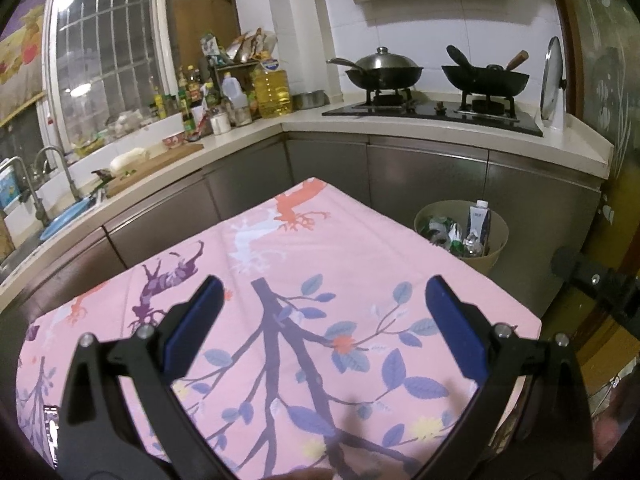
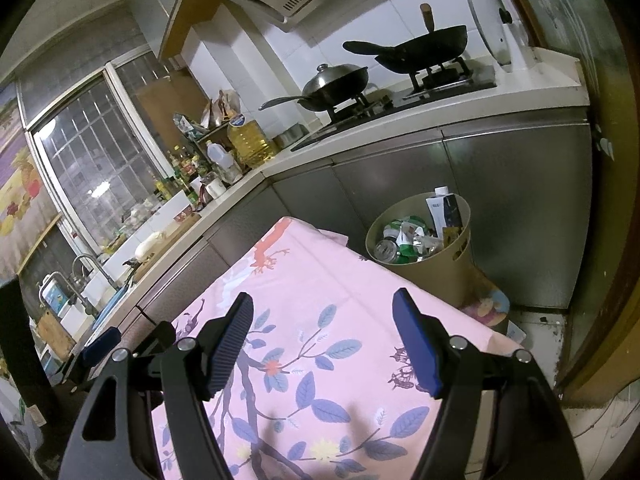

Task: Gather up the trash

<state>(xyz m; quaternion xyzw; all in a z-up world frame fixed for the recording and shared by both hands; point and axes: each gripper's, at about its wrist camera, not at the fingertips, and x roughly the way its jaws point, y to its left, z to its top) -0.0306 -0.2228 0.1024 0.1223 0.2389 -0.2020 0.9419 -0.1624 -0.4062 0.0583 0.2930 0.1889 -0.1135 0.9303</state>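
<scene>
We are hovering left gripper (image 1: 320, 300) and right gripper (image 2: 324, 316), both spread, empty; pink-clothed counter (image 1: 360, 248) seemingly bare, trash filling bin (image 2: 460, 256).

In front of me is a bench (image 1: 360, 248) covered fully by a pink cloth (image 2: 320, 280) printed with branches, blue leaves and small animals. Nothing lies on the cloth itself. Beyond its far corner, a beige bin (image 2: 436, 276) full of trash stands probably on the floor (image 2: 536, 324), beside a patterned mat (image 2: 490, 306).
</scene>
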